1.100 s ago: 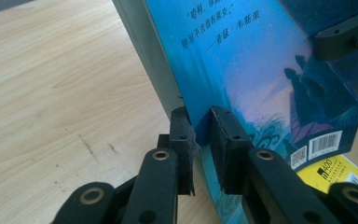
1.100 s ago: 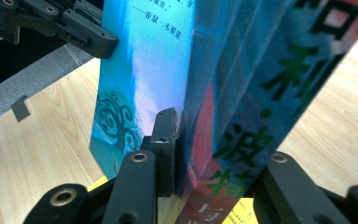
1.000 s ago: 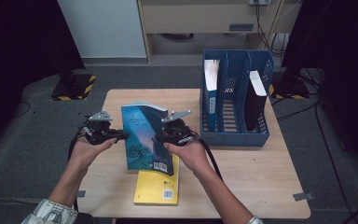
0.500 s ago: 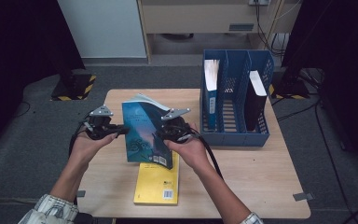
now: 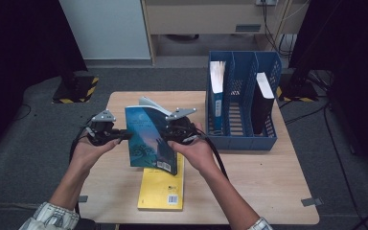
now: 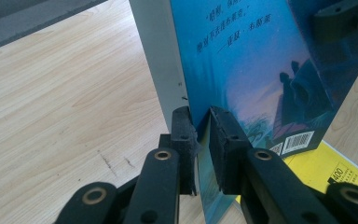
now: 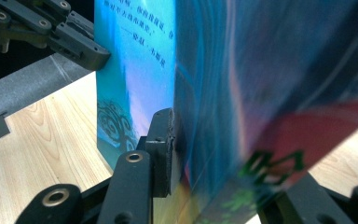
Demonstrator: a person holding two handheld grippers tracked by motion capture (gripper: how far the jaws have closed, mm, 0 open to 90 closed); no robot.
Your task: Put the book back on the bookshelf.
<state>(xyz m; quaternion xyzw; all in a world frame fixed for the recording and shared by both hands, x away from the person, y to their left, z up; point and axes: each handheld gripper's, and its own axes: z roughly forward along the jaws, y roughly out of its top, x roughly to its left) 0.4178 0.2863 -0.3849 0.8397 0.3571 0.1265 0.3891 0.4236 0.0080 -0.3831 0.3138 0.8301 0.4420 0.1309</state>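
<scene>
A blue paperback [image 5: 149, 139] is held upright above the table between both grippers, its back cover toward me. My left gripper [image 5: 124, 135] is shut on the free edge of the back cover, and its pads pinch that cover [image 6: 242, 60] in the left gripper view [image 6: 201, 123]. On the book's right side, my right gripper [image 5: 170, 134] is shut across the thick block of pages. One of its jaws presses the cover [image 7: 135, 70] and the other is hidden behind the book [image 7: 233, 154].
A yellow book [image 5: 163, 189] lies flat on the wooden table [image 5: 268, 182] below the held one. A blue file rack [image 5: 242, 136] stands at the back right with a blue-spined book [image 5: 216, 96] and a dark book [image 5: 262, 103] in its slots.
The blue book has come up slightly and stands a little more upright. Both grips are the same and the hands have hardly moved.
</scene>
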